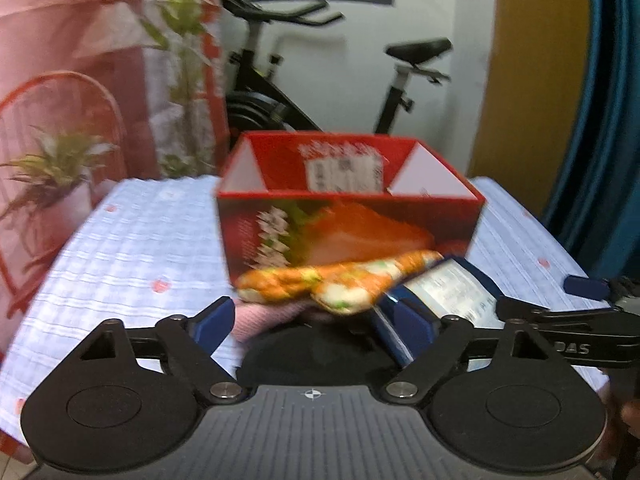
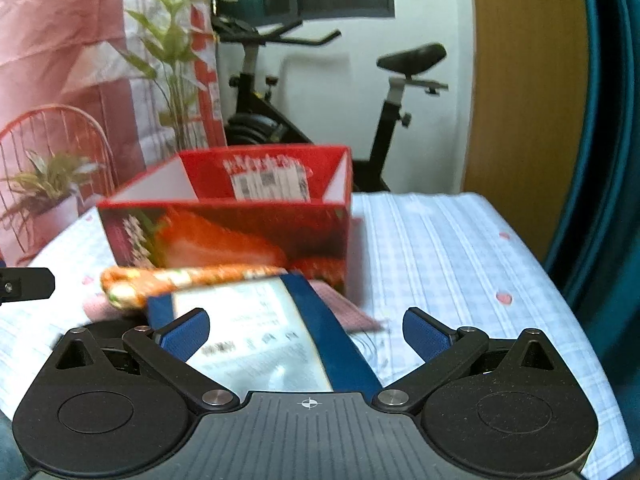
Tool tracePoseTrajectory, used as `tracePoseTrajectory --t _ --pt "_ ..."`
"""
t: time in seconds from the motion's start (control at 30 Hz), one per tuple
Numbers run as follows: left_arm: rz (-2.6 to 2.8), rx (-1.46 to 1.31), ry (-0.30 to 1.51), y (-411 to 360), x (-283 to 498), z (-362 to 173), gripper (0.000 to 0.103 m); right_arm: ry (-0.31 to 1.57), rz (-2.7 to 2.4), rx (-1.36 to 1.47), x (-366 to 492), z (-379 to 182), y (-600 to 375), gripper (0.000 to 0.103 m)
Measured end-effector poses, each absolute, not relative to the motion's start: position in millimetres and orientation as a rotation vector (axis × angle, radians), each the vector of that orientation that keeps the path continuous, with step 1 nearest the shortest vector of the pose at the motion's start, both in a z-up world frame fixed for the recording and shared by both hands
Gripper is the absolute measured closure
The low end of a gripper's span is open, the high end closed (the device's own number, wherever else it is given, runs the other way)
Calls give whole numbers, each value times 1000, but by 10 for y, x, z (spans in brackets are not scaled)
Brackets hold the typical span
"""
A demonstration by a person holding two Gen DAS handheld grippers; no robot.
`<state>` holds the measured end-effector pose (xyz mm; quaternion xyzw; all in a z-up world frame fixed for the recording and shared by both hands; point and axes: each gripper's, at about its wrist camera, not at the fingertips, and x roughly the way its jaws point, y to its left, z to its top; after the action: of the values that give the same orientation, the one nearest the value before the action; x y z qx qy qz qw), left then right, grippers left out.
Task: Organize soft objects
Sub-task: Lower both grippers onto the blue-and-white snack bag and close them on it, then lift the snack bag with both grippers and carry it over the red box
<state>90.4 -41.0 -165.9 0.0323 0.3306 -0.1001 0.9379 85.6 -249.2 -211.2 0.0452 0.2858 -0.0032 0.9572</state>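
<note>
Lying before you: the soft things are heaped on the table just in front of the red box [image 1: 348, 232]; an orange floral cloth roll [image 1: 340, 280] rests on top, against the box's front wall.
Pile: a pink cloth [image 1: 266, 314] sits under the roll, a black soft item [image 1: 316, 356] lies nearest your left hand-held gripper, and a blue packet with a white label [image 2: 256, 336] lies to the right, touching the roll.
Red box: it stands upright and open-topped, printed with a strawberry; inside you can see only white side walls and a white label on the back wall. Whether anything lies on its floor you cannot tell.
Left hand-held gripper [image 1: 316, 328]: your jaws stand apart, pressing on nothing, with the black item and pink cloth between the blue pads.
Right hand-held gripper [image 2: 306, 330]: your jaws are wide apart, with the blue packet reaching between them but not pinched.
Table [image 2: 460, 248]: it wears a pale blue checked cloth with small pink spots; to the right of the box it carries nothing you can see.
Room: an exercise bike [image 1: 320, 76] stands behind the box by a white wall; to the left are a leafy plant [image 1: 180, 40], a small potted plant [image 2: 48, 184], a red wire chair [image 2: 56, 144] and pink drapery.
</note>
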Motion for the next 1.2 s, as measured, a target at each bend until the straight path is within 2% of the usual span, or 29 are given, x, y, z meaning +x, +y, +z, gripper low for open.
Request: tracePoseTrajectory --t 0.2,0.27,0.33,0.53,0.67,0.73,1.1,1.2 --pt "-310 32 769 -593 1015 -1933 33 633 13 48 949 -2449 -2588 15" --pt "-341 9 800 -622 1032 -1994 42 654 41 48 933 -2528 -2593 20" --pt "-372 -14 818 -650 1048 -2058 44 666 79 69 934 -2571 -2604 24" --pt "-408 -29 871 -718 1066 -2239 53 680 198 108 926 -2579 -2570 28" --pt "-440 -79 887 -703 1119 -2296 67 671 220 110 925 -2570 -2571 32" --pt "-443 -89 890 -715 1131 -2323 67 661 220 121 924 -2572 -2607 37" --pt "-416 -70 890 -773 1153 -2355 65 590 156 187 1085 -2646 -2945 37" --pt "-412 -76 890 -761 1164 -2358 65 608 172 252 1126 -2748 -3034 40"
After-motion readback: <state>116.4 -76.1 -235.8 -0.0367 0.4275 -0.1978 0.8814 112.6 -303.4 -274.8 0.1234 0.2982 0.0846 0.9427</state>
